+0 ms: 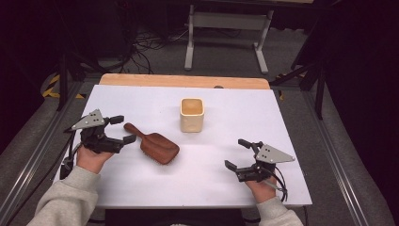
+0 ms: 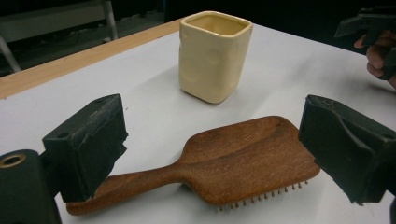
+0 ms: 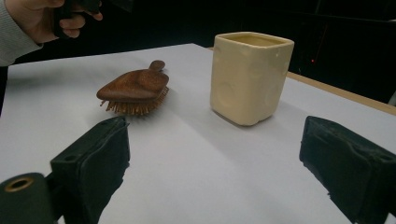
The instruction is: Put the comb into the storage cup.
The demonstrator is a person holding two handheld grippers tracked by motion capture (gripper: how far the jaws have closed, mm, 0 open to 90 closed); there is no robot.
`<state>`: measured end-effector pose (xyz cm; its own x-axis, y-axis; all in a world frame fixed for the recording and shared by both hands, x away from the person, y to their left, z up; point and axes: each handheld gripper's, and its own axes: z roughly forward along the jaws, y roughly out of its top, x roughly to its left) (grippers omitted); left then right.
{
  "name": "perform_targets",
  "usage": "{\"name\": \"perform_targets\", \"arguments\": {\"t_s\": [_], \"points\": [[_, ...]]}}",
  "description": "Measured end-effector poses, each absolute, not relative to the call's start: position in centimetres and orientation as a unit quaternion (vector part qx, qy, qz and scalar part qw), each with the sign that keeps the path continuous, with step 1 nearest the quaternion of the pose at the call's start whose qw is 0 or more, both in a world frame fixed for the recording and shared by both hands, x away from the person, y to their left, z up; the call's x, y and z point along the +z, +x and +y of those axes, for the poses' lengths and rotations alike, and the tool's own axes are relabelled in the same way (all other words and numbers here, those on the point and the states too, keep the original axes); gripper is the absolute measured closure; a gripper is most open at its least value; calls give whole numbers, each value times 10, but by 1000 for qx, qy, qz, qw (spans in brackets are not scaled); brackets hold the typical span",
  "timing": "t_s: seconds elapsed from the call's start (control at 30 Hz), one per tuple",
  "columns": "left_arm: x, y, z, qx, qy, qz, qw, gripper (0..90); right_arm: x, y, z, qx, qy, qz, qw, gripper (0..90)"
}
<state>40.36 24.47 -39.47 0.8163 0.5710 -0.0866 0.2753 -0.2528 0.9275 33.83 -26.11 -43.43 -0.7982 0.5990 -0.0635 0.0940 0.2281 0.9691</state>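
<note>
A brown wooden hairbrush (image 1: 154, 143) lies bristles-down on the white table (image 1: 221, 136), handle toward the left. My left gripper (image 1: 121, 129) stands open just left of its handle end. In the left gripper view the hairbrush (image 2: 224, 163) lies between and beyond the wide-apart jaws, untouched. A cream square cup (image 1: 192, 114) stands upright behind the brush, and the cup (image 2: 213, 55) looks empty. My right gripper (image 1: 240, 154) is open near the front right, holding nothing. Its view shows the cup (image 3: 250, 77) ahead and the hairbrush (image 3: 135, 91) farther left.
A wooden strip (image 1: 183, 81) runs along the table's far edge. Beyond it stands a grey metal frame (image 1: 228, 33) on the floor with cables. Metal rails flank the table on both sides.
</note>
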Motion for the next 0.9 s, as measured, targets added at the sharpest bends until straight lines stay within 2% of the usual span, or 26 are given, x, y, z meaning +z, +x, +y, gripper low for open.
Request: {"name": "perform_targets", "arguments": {"t_s": [0.4, 0.73, 0.83, 0.9], "points": [[-385, 430, 236, 125, 801, 266, 522, 132, -434, 338, -262, 579, 228, 753, 215, 94], [-381, 452, 231, 115, 810, 260, 513, 110, -434, 339, -262, 580, 226, 754, 212, 93], [-381, 457, 227, 112, 820, 256, 500, 119, -434, 339, -262, 580, 224, 754, 212, 93], [-382, 460, 225, 103, 825, 249, 497, 158, -434, 339, -262, 581, 223, 754, 211, 93]]}}
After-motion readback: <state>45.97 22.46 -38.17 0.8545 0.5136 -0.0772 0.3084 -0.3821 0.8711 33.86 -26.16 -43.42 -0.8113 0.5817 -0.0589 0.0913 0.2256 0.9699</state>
